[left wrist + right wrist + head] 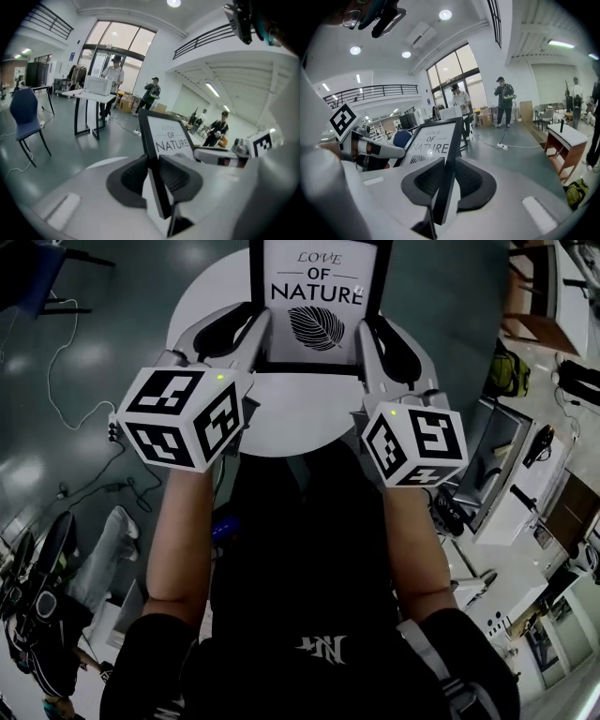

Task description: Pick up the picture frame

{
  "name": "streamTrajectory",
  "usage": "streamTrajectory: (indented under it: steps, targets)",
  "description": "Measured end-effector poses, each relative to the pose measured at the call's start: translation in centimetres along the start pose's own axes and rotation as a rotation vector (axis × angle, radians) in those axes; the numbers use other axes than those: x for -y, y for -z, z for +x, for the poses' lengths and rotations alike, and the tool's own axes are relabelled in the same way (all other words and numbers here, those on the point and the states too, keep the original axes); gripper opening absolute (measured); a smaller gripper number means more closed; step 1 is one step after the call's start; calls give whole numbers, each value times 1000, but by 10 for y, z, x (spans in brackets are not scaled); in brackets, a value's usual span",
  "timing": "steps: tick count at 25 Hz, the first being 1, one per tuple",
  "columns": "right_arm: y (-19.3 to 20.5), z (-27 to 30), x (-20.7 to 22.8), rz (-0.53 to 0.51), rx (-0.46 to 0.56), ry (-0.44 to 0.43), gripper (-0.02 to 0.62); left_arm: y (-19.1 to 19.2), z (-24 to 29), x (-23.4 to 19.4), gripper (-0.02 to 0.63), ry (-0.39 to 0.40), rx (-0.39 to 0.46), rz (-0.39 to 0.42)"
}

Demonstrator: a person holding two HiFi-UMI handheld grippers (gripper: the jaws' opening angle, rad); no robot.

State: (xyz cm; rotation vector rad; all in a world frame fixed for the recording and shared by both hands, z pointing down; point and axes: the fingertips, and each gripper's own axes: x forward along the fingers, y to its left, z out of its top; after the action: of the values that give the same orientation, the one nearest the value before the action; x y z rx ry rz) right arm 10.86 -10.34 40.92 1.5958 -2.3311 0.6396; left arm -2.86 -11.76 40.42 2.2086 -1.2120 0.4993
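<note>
Picture frame (316, 298) between outstretched grippers (260, 334) (367, 337)

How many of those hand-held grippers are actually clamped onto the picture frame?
2. The left hand-held gripper pinches the left edge of the picture frame; the right hand-held gripper pinches its right edge. No others are in view.

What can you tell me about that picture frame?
The picture frame has a thin black border around a white print reading LOVE OF NATURE above a dark leaf. It is held over a round white table, the left gripper clamping its left edge and the right gripper its right edge.
</note>
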Motion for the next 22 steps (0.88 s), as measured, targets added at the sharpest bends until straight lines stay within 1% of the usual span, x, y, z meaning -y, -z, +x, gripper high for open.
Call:
streamTrajectory:
  steps: [3,4,5,6,9,10,12,14,15,16,18,22]
  targets:
    - [-139,-14,-16,-38,122,2,69,-132,-47,16,78,4,100,60]
    - [-172,-22,-22,-49,155,0,69,-163,-62,22,78,2,132,75]
    - [-191,-31,-28,-61,185,-2,69,-181,-75,27,78,1,162,87]
    - [-199,-38,-33,-74,213,-4,69,-187,-84,30,78,0,191,98]
    - [-203,-59,-46,-126,305,-3,69,-185,-104,37,78,12,281,139]
    - [-211,-67,-50,-144,341,-2,69,-190,-112,42,78,17,312,156]
    - [-247,-92,-57,-169,409,1,69,-221,-137,60,78,24,368,197]
    - [-304,-126,-62,-183,463,2,69,-273,-170,90,78,29,411,235]
    - [-327,-141,-64,-187,485,2,69,-294,-184,103,78,33,430,251]
    - [-342,-154,-66,-192,505,3,69,-306,-196,113,78,37,450,265]
    - [-352,-171,-72,-208,553,8,69,-313,-211,124,78,48,500,291]
    - [-355,-196,-84,-245,642,19,69,-312,-234,136,78,64,587,341]
